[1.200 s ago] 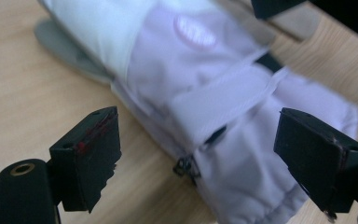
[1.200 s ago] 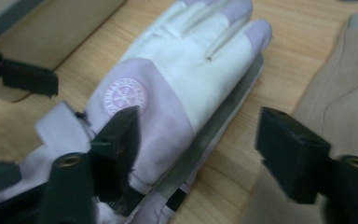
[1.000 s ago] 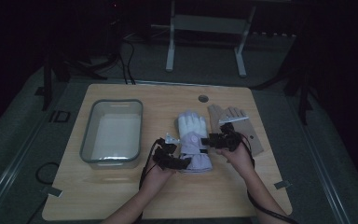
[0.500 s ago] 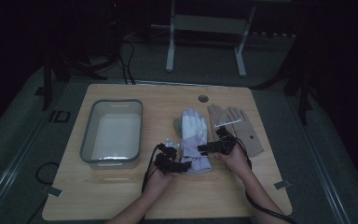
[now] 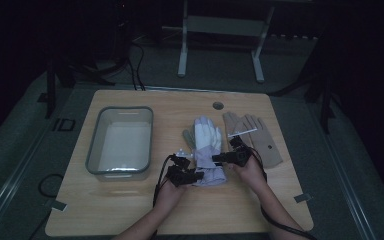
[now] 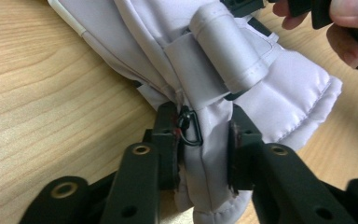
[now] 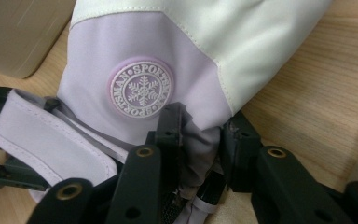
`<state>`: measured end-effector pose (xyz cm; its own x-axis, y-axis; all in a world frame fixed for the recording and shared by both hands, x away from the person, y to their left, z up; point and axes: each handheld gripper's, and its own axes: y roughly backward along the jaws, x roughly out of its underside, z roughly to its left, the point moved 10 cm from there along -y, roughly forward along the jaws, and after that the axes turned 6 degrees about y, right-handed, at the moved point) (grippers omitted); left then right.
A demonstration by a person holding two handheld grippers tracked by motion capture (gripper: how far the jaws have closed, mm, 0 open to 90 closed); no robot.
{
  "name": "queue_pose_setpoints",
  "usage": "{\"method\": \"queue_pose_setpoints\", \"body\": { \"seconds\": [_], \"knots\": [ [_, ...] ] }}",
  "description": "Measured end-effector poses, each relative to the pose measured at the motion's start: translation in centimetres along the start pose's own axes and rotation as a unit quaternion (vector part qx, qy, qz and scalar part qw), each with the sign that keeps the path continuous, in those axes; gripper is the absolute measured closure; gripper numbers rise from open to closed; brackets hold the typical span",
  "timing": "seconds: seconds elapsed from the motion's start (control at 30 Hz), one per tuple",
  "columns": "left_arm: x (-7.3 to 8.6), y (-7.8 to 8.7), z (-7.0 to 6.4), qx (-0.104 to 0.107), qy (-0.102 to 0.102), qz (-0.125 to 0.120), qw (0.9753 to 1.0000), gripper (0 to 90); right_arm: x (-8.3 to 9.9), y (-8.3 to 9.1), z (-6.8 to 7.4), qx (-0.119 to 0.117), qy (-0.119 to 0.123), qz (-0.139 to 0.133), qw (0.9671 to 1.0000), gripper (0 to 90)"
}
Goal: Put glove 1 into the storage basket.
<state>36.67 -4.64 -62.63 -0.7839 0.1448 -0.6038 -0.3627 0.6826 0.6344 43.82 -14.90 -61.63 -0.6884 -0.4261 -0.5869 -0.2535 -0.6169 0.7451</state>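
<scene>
High view: one wooden counter (image 5: 130, 210) carries two gloves and one clear bin (image 5: 120, 142); the lilac-and-white glove (image 5: 207, 145) lies near the middle, fingers pointing away from the person, and the tan glove (image 5: 260, 137) lies just beside it on the right, apart from it; the bin stands well to the left. Two claws meet at the lilac glove's cuff, the left claw (image 5: 192, 175) at its near-left corner, the right claw (image 5: 220, 158) at its right edge. Bare wood lies open in front of the cuff and along the near edge; the far edge has a small round hole (image 5: 218, 105).

Left gripper view: the left claw (image 6: 203, 140) is clamped on a fold of the glove's cuff (image 6: 284, 98), a small black clip (image 6: 190, 126) beside one jaw; open wood to the left.

Right gripper view: the right claw (image 7: 200, 135) pinches the lilac fabric just below the round snowflake badge (image 7: 141, 89); bare counter lies to the right.
</scene>
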Motion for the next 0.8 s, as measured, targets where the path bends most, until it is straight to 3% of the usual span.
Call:
{"method": "queue_pose_setpoints", "body": {
  "seconds": [0.4, 0.8],
  "knots": [
    [-0.9, 1.3, 0.1, 0.003, -0.017, 0.006, 0.9998, 72.8, -1.1, 0.8, 1.0, 0.014, 0.016, -0.015, 0.9997, 73.9],
    [-3.3, 4.7, -0.8, 0.001, -0.052, -0.004, 0.9986, 72.9, -3.9, 3.1, 2.9, 0.015, 0.042, -0.052, 0.9976, 74.1]
  ]
}}
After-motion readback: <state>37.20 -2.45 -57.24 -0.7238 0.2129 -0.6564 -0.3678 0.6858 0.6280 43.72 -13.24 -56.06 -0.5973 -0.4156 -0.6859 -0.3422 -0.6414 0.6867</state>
